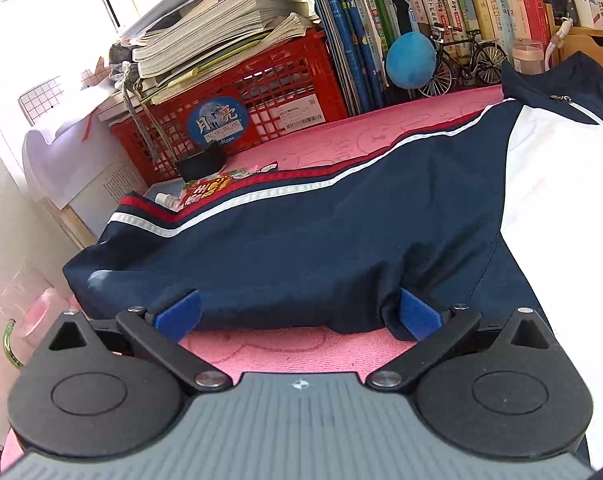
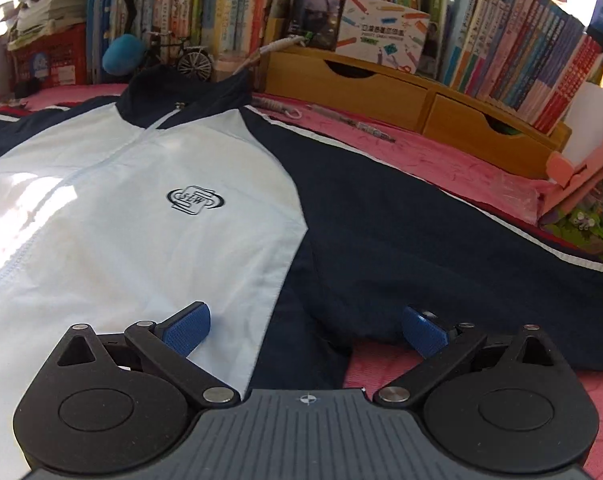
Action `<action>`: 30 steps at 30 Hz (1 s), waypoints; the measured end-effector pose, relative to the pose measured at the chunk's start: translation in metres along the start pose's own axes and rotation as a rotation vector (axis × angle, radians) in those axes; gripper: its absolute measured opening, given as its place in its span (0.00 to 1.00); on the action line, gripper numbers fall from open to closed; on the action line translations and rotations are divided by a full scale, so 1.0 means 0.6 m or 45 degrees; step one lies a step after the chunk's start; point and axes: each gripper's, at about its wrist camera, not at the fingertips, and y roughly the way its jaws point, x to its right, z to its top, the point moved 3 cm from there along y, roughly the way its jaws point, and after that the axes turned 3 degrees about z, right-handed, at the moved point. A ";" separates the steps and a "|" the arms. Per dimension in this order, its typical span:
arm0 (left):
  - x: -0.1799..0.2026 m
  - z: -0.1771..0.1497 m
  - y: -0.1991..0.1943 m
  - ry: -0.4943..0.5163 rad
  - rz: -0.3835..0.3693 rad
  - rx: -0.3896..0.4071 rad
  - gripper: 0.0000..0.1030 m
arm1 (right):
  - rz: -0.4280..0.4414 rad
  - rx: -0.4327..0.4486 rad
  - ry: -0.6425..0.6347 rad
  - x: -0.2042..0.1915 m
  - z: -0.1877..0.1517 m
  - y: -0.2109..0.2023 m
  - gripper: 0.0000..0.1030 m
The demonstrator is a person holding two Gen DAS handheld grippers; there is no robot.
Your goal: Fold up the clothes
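Note:
A navy and white zip jacket (image 2: 149, 216) lies front up, spread flat on a pink cloth (image 1: 285, 348). In the left wrist view its navy sleeve (image 1: 301, 240), edged with white and red stripes, stretches out to the left. My left gripper (image 1: 297, 314) is open at the sleeve's near edge, its blue pads (image 1: 415, 316) on either side of the hem. My right gripper (image 2: 306, 326) is open low over the jacket's body, one pad on the white front, the other by the fold of the other navy sleeve (image 2: 421, 240). Neither grips cloth.
A red crate (image 1: 237, 108) under a stack of papers, a blue ball (image 1: 410, 60) and a model bicycle (image 1: 461, 60) stand behind the jacket, before a row of books. A wooden drawer unit (image 2: 381, 92) and pens (image 2: 353, 122) lie at the back right. A pink box (image 2: 581, 176) sits at the right edge.

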 end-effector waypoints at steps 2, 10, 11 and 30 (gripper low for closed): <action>-0.002 0.006 -0.013 -0.016 0.025 -0.014 0.99 | -0.176 -0.008 0.091 0.055 -0.001 -0.007 0.98; 0.090 0.090 -0.082 -0.090 -0.462 0.146 0.99 | 0.320 0.066 -0.081 -0.111 0.056 0.011 0.93; 0.116 0.098 -0.083 -0.067 -0.536 0.146 0.99 | 0.382 0.075 -0.103 -0.132 0.062 0.013 0.92; 0.112 0.115 0.095 -0.097 -0.225 -0.021 1.00 | -0.033 0.093 0.306 0.049 0.180 0.187 1.00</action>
